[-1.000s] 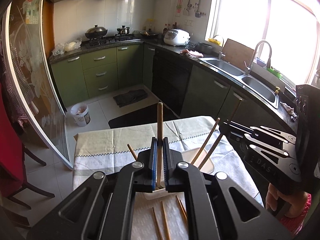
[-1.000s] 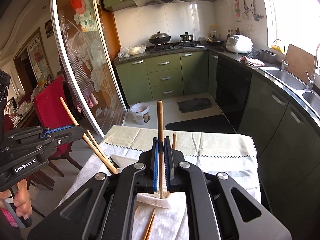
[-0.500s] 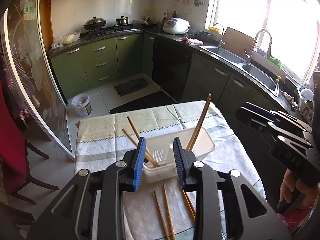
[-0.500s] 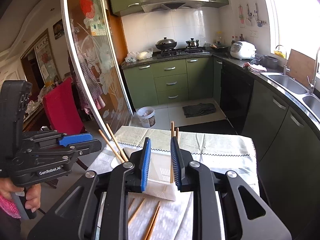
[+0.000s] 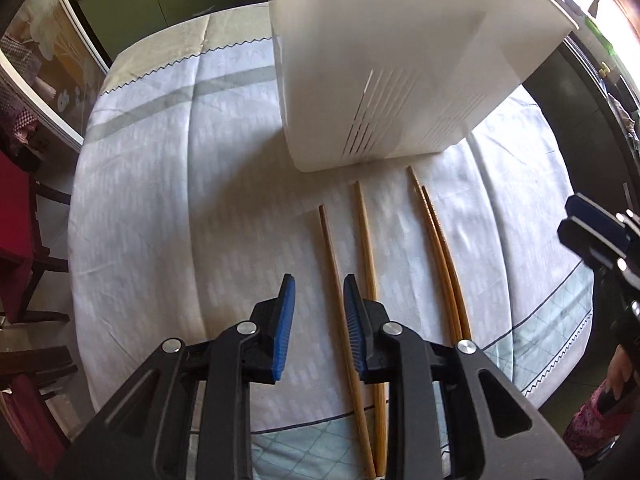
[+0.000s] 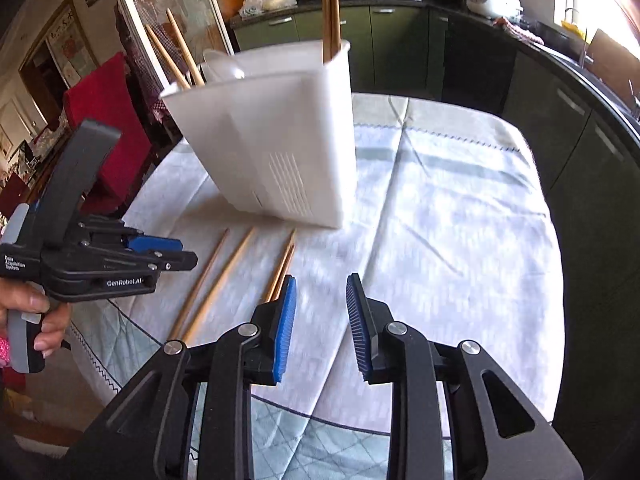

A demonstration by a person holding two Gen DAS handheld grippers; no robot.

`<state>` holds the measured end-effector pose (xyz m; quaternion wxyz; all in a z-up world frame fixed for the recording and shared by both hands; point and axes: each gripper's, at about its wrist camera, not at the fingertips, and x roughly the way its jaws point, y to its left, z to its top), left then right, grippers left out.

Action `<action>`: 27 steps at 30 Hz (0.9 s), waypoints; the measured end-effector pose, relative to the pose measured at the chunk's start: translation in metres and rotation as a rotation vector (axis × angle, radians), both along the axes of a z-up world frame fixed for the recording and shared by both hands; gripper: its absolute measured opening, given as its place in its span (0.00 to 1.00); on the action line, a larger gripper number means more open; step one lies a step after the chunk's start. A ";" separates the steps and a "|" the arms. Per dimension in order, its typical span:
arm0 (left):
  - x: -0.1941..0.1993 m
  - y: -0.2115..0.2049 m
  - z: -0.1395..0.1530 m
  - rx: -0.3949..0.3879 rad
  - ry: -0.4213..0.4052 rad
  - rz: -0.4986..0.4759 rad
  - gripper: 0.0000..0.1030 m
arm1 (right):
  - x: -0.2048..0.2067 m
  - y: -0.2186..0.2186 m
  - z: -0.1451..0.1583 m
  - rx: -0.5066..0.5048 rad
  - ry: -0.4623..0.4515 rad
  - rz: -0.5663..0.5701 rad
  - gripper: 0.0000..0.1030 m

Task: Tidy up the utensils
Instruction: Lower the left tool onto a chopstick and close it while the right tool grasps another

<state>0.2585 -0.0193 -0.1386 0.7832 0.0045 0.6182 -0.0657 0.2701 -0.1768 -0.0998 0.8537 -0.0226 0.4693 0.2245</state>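
A white plastic utensil holder [image 5: 400,60] stands on the table; in the right wrist view [image 6: 276,140] several wooden chopsticks [image 6: 330,4] stand in it. Several loose chopsticks [image 5: 366,248] lie on the cloth in front of it, also in the right wrist view [image 6: 224,280]. My left gripper [image 5: 318,292] is open and empty, low over the cloth, its right finger beside the leftmost chopstick. It shows in the right wrist view [image 6: 176,254]. My right gripper [image 6: 320,292] is open and empty, just right of the loose chopsticks. Its tip shows in the left wrist view [image 5: 592,232].
The table carries a pale striped cloth [image 6: 460,220] over a quilted cover [image 5: 540,340]. Red chairs [image 6: 104,120] stand at the left. Green kitchen cabinets [image 6: 400,40] and a counter with a sink run along the back and right.
Both grippers were shut on a chopstick each over the holder, then opened and let them drop in. Both have since dropped low toward the loose chopsticks on the cloth.
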 end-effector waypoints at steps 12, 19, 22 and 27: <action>-0.004 -0.022 -0.024 0.057 0.057 -0.013 0.20 | 0.009 -0.010 -0.020 0.000 0.045 -0.029 0.26; -0.001 -0.019 -0.024 0.059 0.041 -0.010 0.06 | 0.017 0.018 -0.033 -0.015 0.094 0.020 0.26; 0.003 -0.008 -0.022 0.060 0.030 0.005 0.06 | 0.026 0.033 -0.045 0.003 0.158 0.054 0.26; 0.001 0.014 -0.017 0.051 0.012 0.033 0.06 | 0.039 0.050 -0.058 -0.021 0.200 0.060 0.26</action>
